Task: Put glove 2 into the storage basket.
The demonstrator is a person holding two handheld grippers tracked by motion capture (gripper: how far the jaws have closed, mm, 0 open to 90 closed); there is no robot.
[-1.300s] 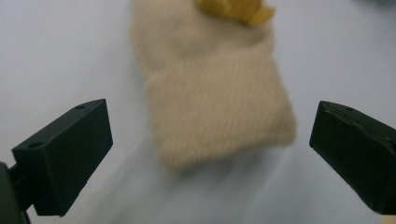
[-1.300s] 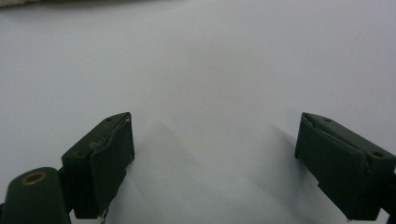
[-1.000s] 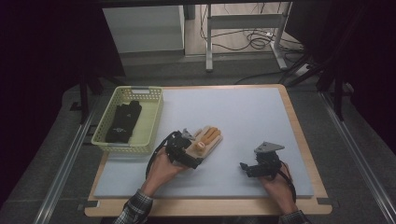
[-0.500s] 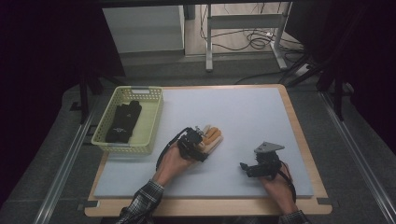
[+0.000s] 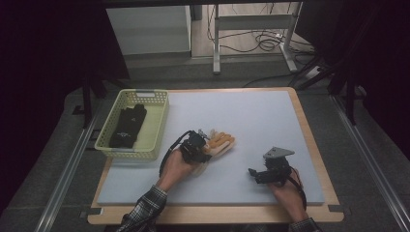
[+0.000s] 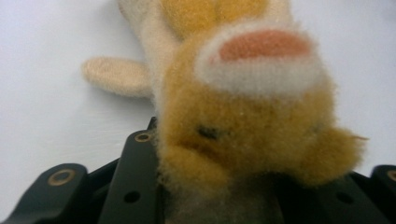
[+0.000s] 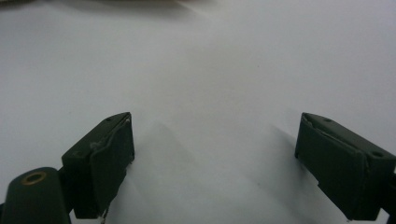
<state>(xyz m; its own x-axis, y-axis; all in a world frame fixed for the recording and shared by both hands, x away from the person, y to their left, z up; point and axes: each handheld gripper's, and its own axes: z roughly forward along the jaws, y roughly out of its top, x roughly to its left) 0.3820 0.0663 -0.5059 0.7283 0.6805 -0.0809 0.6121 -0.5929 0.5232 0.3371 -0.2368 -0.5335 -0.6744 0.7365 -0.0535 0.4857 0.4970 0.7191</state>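
Note:
A fuzzy yellow-orange glove [image 5: 221,141] lies on the pale blue mat [image 5: 251,116], left of centre. My left gripper [image 5: 199,146] is at its near end, and its jaws have just been closing with the glove between them. In the left gripper view the plush glove [image 6: 247,107] bulges up between the black jaws of the left gripper [image 6: 252,186], squeezed at its lower end. My right gripper [image 5: 253,173] rests on the mat at the front right, apart from the glove. The right gripper view has the right gripper [image 7: 215,154] wide open over bare mat.
A pale green basket [image 5: 159,121] stands at the mat's left edge with a black glove-like item [image 5: 128,126] inside. The mat lies on a wooden board [image 5: 309,145]. Behind the table are metal frame legs and cables on the floor.
My left gripper has edged forward onto the glove's near end and its jaws have shut on it, so the glove looks bunched. The right hand has stayed where it was.

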